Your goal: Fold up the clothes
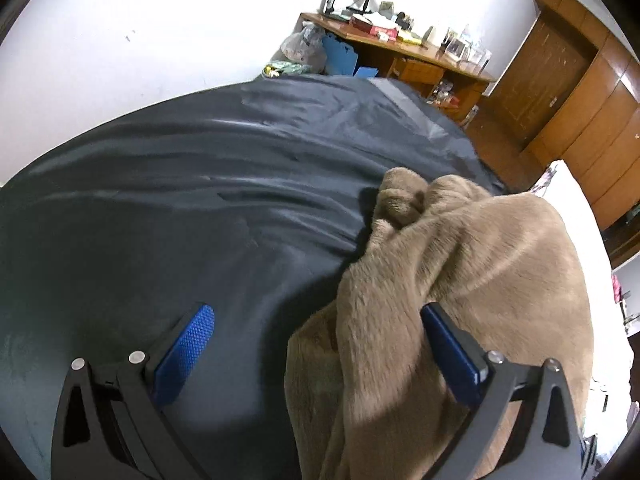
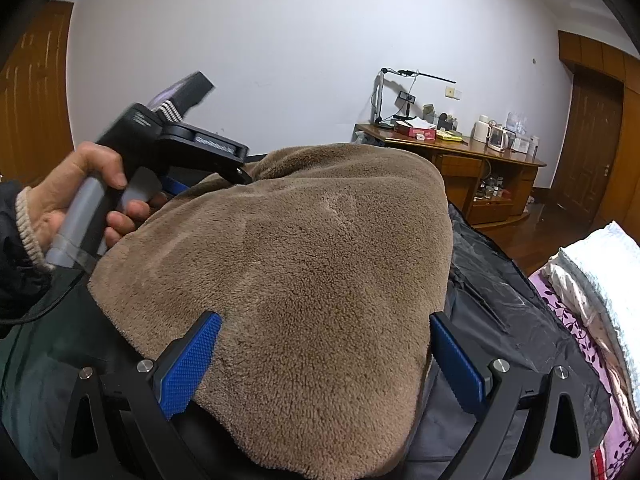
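Note:
A brown fleece garment (image 1: pixel 460 264) lies bunched on the dark grey bed cover (image 1: pixel 180 184), to the right in the left wrist view. My left gripper (image 1: pixel 318 310) is open, its right finger (image 1: pixel 448 344) over the fleece and its left finger (image 1: pixel 188 344) over bare cover. In the right wrist view the fleece garment (image 2: pixel 312 240) forms a broad mound filling the gap of my open right gripper (image 2: pixel 325 318). A hand (image 2: pixel 80 200) holds the left gripper's body (image 2: pixel 168 140) beyond the mound's left edge; its fingertips are hidden there.
A wooden desk (image 2: pixel 452 152) crowded with a lamp, kettle and boxes stands against the white back wall. Wooden wardrobe doors (image 1: pixel 580 92) fill the right. White bedding (image 2: pixel 600 264) and a purple floral sheet (image 2: pixel 576 320) lie at the bed's right edge.

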Demonstrator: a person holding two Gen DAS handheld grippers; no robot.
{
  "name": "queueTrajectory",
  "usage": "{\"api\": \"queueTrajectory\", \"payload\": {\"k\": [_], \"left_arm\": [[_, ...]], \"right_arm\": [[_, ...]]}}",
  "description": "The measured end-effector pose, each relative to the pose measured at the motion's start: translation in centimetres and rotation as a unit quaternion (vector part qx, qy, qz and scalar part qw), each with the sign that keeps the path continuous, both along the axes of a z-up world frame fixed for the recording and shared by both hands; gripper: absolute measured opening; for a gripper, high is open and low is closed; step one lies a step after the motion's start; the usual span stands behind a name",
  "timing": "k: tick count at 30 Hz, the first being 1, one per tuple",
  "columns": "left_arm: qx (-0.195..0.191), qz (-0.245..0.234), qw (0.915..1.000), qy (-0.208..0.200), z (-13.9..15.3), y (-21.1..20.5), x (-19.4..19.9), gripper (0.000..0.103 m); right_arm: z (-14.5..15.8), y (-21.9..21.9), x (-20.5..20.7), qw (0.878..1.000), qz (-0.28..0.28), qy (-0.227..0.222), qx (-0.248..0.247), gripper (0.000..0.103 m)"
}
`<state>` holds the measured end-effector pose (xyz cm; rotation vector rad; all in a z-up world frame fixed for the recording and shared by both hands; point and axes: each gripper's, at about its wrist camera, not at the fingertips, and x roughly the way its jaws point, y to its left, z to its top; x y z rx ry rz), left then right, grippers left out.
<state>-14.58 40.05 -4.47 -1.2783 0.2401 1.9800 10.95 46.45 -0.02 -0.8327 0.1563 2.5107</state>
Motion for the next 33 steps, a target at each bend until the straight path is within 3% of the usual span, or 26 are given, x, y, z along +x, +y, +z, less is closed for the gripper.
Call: {"api": "queueTrajectory", "payload": {"k": [5, 10, 13, 16, 20, 22, 28, 33], "left_arm": [[0.043, -0.039, 0.9982, 0.012, 2.2, -1.7, 3.4, 0.103], [0.089, -0.121, 0.9883, 0.028, 3.7, -4.0, 9.0, 0.103], [0.069, -0.142, 0.9855, 0.063, 3.0, -3.8, 11.9, 0.103], [0.025, -0.139, 0.9856, 0.093, 1.2, -3.9, 13.1, 0.103], [0.038, -0.126, 0.9893, 0.062, -0.1, -4.5, 12.3, 0.103], [0.038, -0.128, 0.9883, 0.074, -0.2, -4.7, 12.4, 0.103], [0.044, -0.114, 0.9868, 0.105, 0.0, -5.7, 13.4, 0.103], [0.049, -0.103, 0.9841, 0.137, 0.9, -7.8, 15.3, 0.103]], "right_arm": [[0.4, -0.3, 0.9, 1.000, -0.003, 0.028, 0.006, 0.102], [0.8, -1.7, 2.4, 0.999, 0.012, 0.045, 0.022, 0.102], [0.7, -2.6, 2.4, 0.999, 0.028, 0.033, 0.028, 0.102], [0.1, -2.3, 1.8, 1.000, 0.008, -0.003, 0.025, 0.102], [-1.1, -1.4, 2.0, 0.999, -0.007, -0.033, -0.006, 0.102], [-1.5, -1.2, 2.3, 0.999, -0.011, -0.039, -0.016, 0.102], [-0.6, -2.0, 3.9, 1.000, -0.011, -0.026, 0.007, 0.102], [0.0, -2.1, 4.6, 1.000, -0.015, -0.010, -0.007, 0.102]]}}
